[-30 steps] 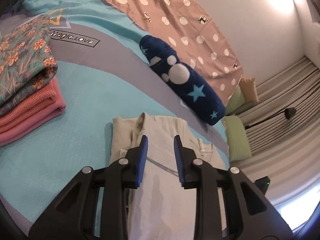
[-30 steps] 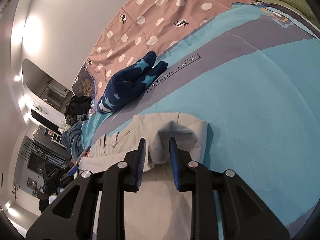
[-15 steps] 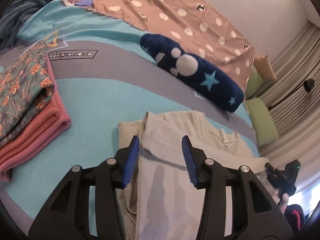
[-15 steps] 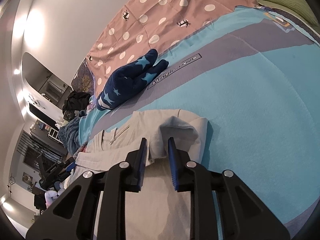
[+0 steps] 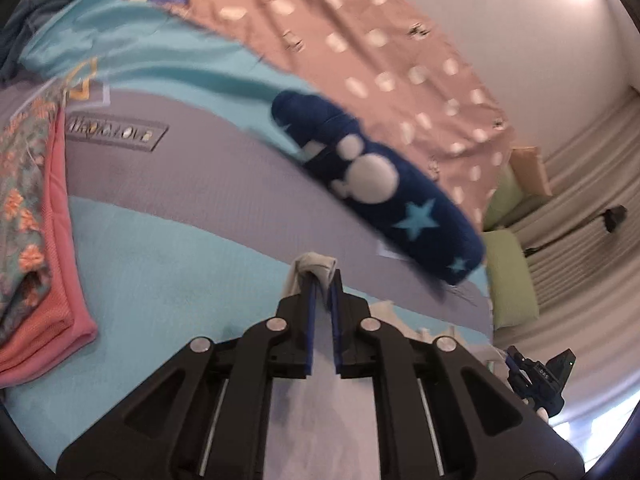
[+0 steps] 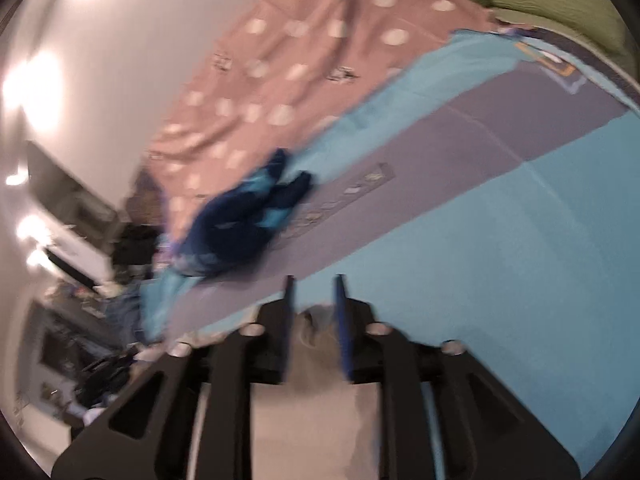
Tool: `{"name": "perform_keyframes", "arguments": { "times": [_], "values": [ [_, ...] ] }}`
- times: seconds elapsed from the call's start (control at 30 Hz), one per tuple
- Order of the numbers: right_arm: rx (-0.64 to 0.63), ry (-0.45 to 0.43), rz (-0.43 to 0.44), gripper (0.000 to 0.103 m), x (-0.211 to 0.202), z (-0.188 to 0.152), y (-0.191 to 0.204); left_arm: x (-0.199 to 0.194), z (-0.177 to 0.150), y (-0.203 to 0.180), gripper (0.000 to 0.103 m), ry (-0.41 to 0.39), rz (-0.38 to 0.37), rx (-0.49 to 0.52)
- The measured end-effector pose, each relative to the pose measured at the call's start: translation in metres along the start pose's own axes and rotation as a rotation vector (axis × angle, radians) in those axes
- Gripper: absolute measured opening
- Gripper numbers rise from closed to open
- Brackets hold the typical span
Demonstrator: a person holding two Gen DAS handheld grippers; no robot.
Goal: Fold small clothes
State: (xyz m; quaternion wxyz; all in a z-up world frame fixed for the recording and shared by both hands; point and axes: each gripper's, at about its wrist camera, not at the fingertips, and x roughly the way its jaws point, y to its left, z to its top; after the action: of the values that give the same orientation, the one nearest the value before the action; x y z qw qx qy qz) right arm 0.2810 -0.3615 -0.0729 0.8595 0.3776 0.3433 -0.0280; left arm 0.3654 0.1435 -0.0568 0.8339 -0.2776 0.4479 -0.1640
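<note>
One teal-and-grey bedspread, polka-dot sheet, curtained wall

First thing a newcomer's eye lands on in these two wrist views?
Probably the dark blue plush blanket with white mouse head and pale stars, rolled up where the teal and grey bedspread meets the pink polka-dot sheet. Next, a bunched edge of the pale beige garment pinched in the closing left gripper. At far left sits a folded stack, floral cloth over coral-pink.
</note>
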Motion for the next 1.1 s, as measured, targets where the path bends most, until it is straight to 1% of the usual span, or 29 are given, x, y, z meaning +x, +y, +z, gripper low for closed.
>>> {"name": "perform_keyframes", "arguments": {
  "times": [0.03,0.1,0.13,0.17,0.23,0.33,0.43,0.5,0.53,0.57,0.6,0.63,0.67,0.7,0.73,0.77,0.8,0.87,0.9,1.0,1.1],
  "values": [
    [0.007,0.017,-0.005,0.031,0.004,0.001,-0.002,0.003,-0.002,-0.001,0.012,0.006,0.009,0.007],
    [-0.012,0.039,0.016,0.031,0.004,-0.004,-0.005,0.002,-0.008,-0.005,0.032,-0.002,0.030,0.054],
    [-0.035,0.039,0.012,0.033,0.002,-0.006,-0.005,-0.001,-0.010,-0.006,0.049,-0.021,0.050,0.080],
    [-0.067,0.038,-0.004,0.035,-0.001,-0.008,-0.007,-0.004,-0.011,-0.005,0.053,-0.030,0.059,0.091],
    [-0.103,0.048,-0.026,0.035,-0.002,-0.011,-0.012,-0.009,-0.010,0.000,0.054,-0.032,0.062,0.081],
    [-0.105,0.081,-0.030,0.036,0.001,-0.013,-0.016,-0.013,-0.006,0.010,0.056,-0.036,0.085,0.068],
    [-0.119,0.106,-0.024,0.037,0.008,-0.015,-0.011,-0.003,-0.008,0.017,0.058,0.012,0.106,0.076],
    [-0.131,0.115,-0.019,0.038,0.012,-0.016,-0.006,0.006,-0.013,0.020,0.055,0.041,0.126,0.093],
    [-0.133,0.122,-0.016,0.039,0.014,-0.017,-0.005,0.011,-0.016,0.021,0.033,0.054,0.133,0.103],
    [-0.148,0.129,-0.027,0.037,0.016,-0.019,-0.004,0.017,-0.021,0.021,0.003,0.076,0.154,0.130],
    [-0.166,0.128,-0.051,0.033,0.017,-0.021,-0.003,0.022,-0.026,0.021,0.003,0.095,0.184,0.165],
    [-0.188,0.121,-0.103,0.024,0.018,-0.023,-0.002,0.019,-0.030,0.019,0.003,0.076,0.190,0.194],
    [-0.194,0.113,-0.183,0.024,0.019,-0.024,-0.006,0.015,-0.031,0.018,0.003,0.068,0.201,0.202],
    [-0.170,0.108,-0.206,0.024,0.017,-0.025,-0.012,0.009,-0.033,0.017,0.003,0.057,0.213,0.199],
    [-0.126,0.108,-0.184,0.024,0.012,-0.025,-0.019,0.002,-0.034,0.017,0.003,0.043,0.222,0.197],
    [-0.067,0.113,-0.144,0.024,0.001,-0.027,-0.029,-0.011,-0.037,0.017,0.007,0.021,0.222,0.196],
    [-0.041,0.110,-0.114,0.024,-0.010,-0.030,-0.035,-0.027,-0.043,0.015,0.010,-0.003,0.207,0.204],
    [-0.042,0.093,-0.056,0.025,-0.041,-0.043,-0.044,-0.057,-0.058,0.008,0.032,-0.038,0.178,0.242],
    [-0.056,0.087,-0.048,0.026,-0.055,-0.051,-0.046,-0.071,-0.068,0.004,0.036,-0.053,0.164,0.268],
    [-0.089,0.093,-0.028,0.026,-0.098,-0.086,-0.058,-0.097,-0.102,-0.012,0.037,-0.045,0.103,0.335],
    [-0.076,0.105,0.007,0.026,-0.127,-0.117,-0.065,-0.104,-0.133,-0.038,0.041,-0.013,0.036,0.396]
  ]
}}
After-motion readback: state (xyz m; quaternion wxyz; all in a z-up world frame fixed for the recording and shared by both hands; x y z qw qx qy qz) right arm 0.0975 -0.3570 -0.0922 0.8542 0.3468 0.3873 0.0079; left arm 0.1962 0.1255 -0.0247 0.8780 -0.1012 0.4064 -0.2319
